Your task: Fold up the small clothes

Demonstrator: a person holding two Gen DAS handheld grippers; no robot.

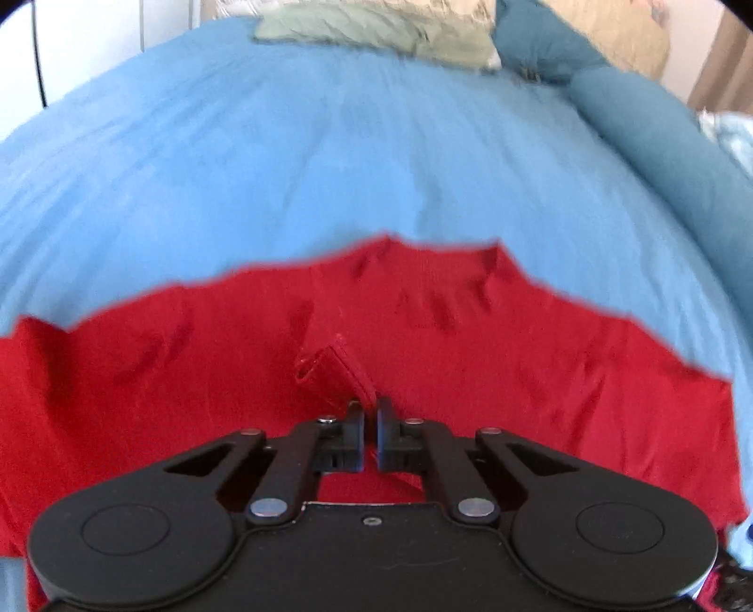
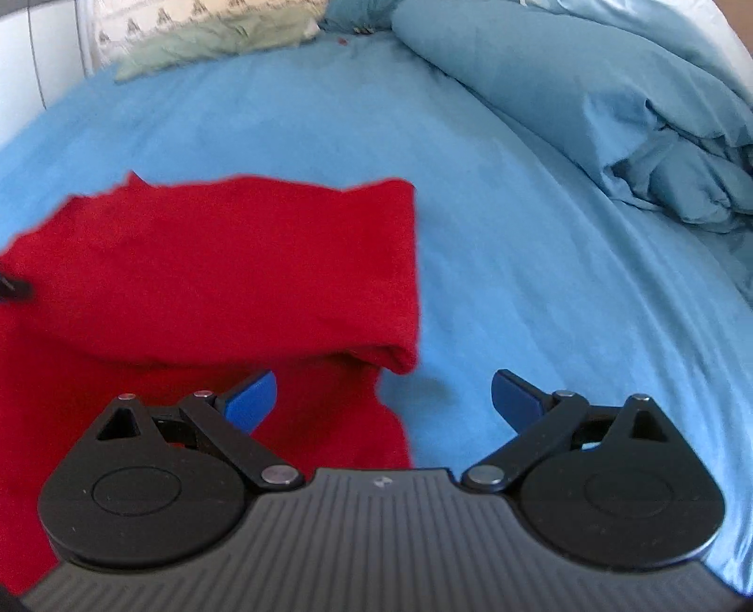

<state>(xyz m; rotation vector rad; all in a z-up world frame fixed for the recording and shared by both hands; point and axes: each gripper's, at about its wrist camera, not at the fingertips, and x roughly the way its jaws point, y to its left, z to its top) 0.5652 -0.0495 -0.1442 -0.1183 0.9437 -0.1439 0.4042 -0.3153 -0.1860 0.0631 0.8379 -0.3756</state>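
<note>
A red garment [image 1: 470, 367] lies on the blue bed sheet [image 1: 329, 165]. My left gripper [image 1: 370, 414] is shut on a hemmed edge of the red garment and holds a small flap of it up. In the right wrist view the red garment [image 2: 212, 263] lies to the left with a folded layer on top, its rolled edge near the left blue finger pad [image 2: 249, 400]. My right gripper [image 2: 383, 400] is open and empty, over the garment's right edge and the sheet.
A bunched blue duvet [image 2: 612, 108] lies along the right side of the bed. A pale green cloth [image 1: 376, 33] and patterned pillows [image 2: 164, 14] lie at the far end. A white wall is at the far left.
</note>
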